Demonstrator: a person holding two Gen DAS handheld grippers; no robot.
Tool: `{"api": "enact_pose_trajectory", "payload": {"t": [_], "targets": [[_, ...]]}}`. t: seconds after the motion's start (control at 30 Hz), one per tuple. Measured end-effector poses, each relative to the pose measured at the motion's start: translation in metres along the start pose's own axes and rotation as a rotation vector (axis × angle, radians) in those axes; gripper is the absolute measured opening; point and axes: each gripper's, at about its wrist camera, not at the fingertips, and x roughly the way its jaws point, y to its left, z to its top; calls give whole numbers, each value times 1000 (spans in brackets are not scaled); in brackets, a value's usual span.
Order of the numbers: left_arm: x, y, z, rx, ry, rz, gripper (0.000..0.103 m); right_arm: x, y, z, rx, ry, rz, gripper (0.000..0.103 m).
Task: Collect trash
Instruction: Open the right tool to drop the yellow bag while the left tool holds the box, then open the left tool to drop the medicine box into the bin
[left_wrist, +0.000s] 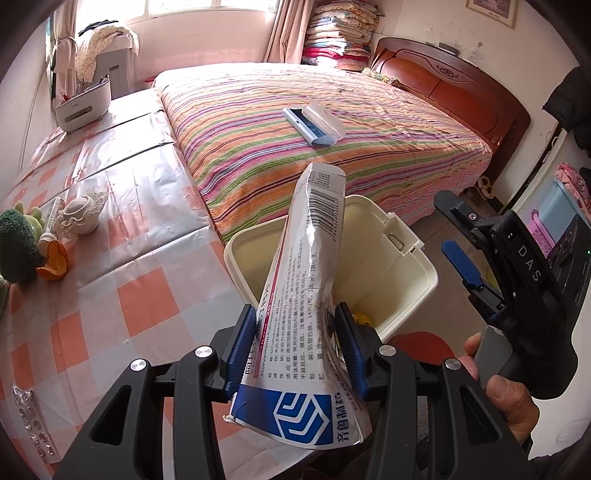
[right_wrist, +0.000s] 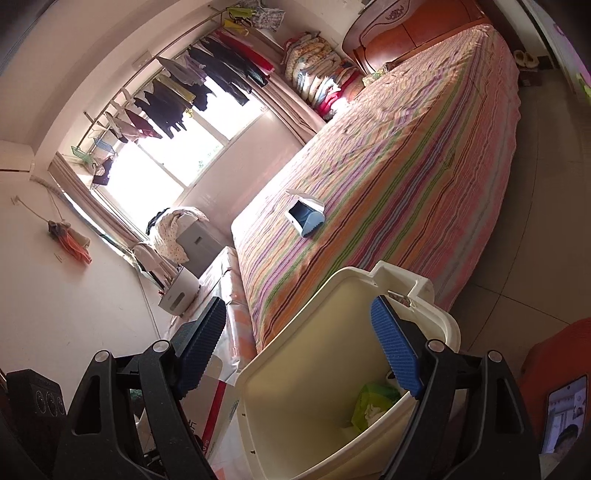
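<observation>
Left tongs (left_wrist: 295, 354) clamped on crumpled medicine box (left_wrist: 306, 295), held tilted above open cream bin (left_wrist: 413, 258) beside bed (left_wrist: 295, 140). Right tongs (right_wrist: 303, 354) spread wide, nothing gripped, bin (right_wrist: 332, 332) seen between.

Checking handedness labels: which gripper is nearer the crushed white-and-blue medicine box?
Left. The left gripper is clamped on the medicine box; the right gripper is open and empty, off to its side.
</observation>
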Motion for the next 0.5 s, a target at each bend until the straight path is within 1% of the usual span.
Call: {"api": "enact_pose_trajectory", "payload": {"t": [0.07, 0.2, 0.3, 0.5], "targets": [[5, -2, 1, 4, 10, -10, 43, -5, -8, 5, 40, -34, 11, 79], [13, -8, 2, 23, 25, -23, 43, -9, -18, 11, 96, -63, 30, 79], [19, -13, 3, 32, 37, -29, 43, -9, -20, 12, 109, -64, 45, 79], [31, -19, 6, 40, 58, -47, 43, -17, -18, 12, 92, -113, 44, 80]]}}
